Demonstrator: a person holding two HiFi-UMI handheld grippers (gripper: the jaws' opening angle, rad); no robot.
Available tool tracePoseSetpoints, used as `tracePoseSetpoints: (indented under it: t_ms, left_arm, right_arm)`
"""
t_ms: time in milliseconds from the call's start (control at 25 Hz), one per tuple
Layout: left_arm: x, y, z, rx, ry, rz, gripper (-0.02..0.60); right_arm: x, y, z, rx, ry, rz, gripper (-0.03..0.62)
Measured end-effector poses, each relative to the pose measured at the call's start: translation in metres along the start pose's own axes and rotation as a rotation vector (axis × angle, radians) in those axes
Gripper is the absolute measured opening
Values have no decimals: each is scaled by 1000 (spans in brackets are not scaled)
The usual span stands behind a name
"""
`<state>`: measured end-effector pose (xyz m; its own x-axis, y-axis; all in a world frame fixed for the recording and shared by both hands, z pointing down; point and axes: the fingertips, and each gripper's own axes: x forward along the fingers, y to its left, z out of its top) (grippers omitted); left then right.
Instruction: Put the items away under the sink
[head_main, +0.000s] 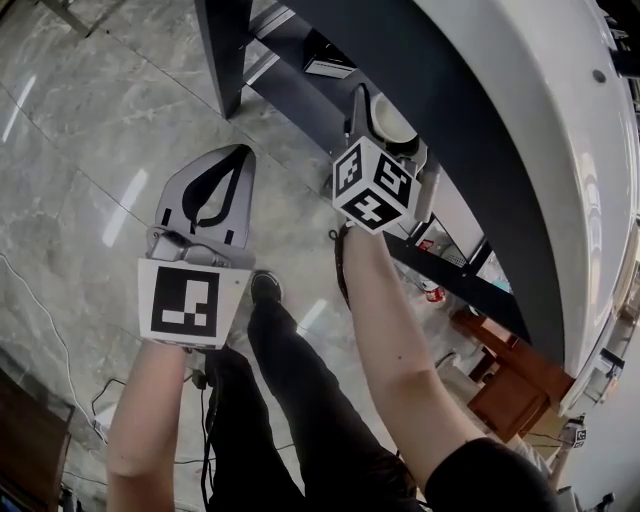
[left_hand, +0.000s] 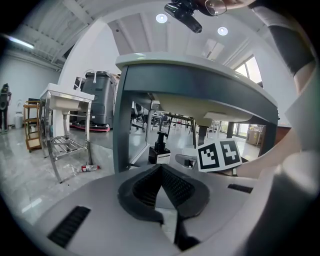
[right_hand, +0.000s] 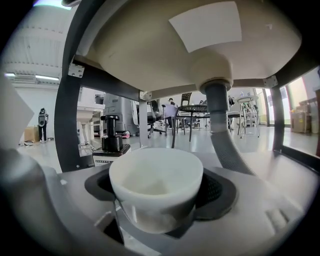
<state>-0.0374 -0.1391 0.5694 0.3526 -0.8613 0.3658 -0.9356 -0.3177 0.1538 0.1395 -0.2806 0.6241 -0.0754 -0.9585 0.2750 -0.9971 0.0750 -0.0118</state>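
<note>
Cup (right_hand: 156, 182), white and open side up, sat clamped between the jaws of the right gripper (head_main: 383, 118), held in the space beneath the sink (right_hand: 190, 50) and just in front of the grey drain hose (right_hand: 225, 137). It was in the air rather than resting on anything, so this item was not yet put away. To its left a black pump bottle (right_hand: 111, 137) stood on the low shelf inside the dark frame (right_hand: 67, 100), which suggested one item was already stored. The left gripper (left_hand: 161, 170) hung well apart from the sink, over the tiled floor (head_main: 90, 150), its jaws together at the tips with nothing between them. Judging by this, the task looked partly done: the cup needed setting down on the shelf and releasing.
</note>
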Motion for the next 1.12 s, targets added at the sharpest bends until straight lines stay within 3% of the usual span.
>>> tracePoseSetpoints:
  t_ms: [200, 480, 1120]
  left_arm:
    - [-1, 1, 1, 2, 2, 5, 8]
    - [-4, -3, 2, 2, 24, 1, 8]
    - [-16, 1, 11, 9, 24, -1, 8]
  right_arm:
    - [1, 1, -3, -8, 14, -16, 407]
    - [4, 0, -24, -53, 154, 8, 409]
    - [-25, 6, -38, -66, 188, 3, 410]
